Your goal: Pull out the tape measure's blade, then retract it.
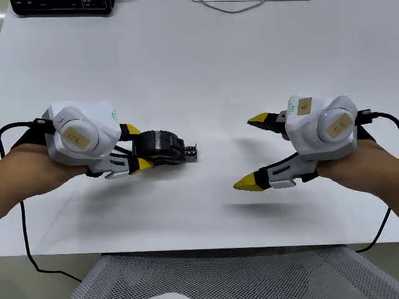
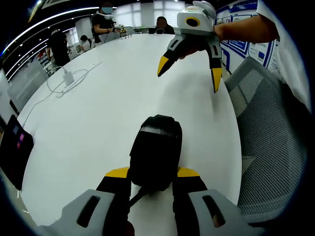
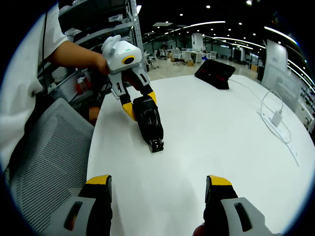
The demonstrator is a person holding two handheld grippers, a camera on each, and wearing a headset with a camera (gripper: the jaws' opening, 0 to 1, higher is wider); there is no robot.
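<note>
The left tongs (image 1: 137, 147), in the left middle of the head view, are clamped on the black tape measure (image 1: 161, 147), one yellow-tipped jaw on each side of its case. The case rests on the white bench (image 1: 206, 62), with its blade end (image 1: 191, 152) pointing toward the centre of the frame. Only the short hook end shows at the mouth of the case. In the left gripper view the case sits between the two jaws at bottom centre.

The right tongs (image 1: 250, 151), in the right middle of the head view, are spread wide with nothing between the jaws. They hover above the bench, well apart from the tape measure, with their tips turned toward it.

Farther out, a dark flat device (image 1: 62, 6) lies at the upper left edge of the head view, and a thin cable (image 1: 230, 7) lies at the top centre. A grey mesh chair (image 1: 218, 274) fills the bottom edge. In the right gripper view a white charger (image 3: 276, 118) with its cord lies on the bench at the right.
</note>
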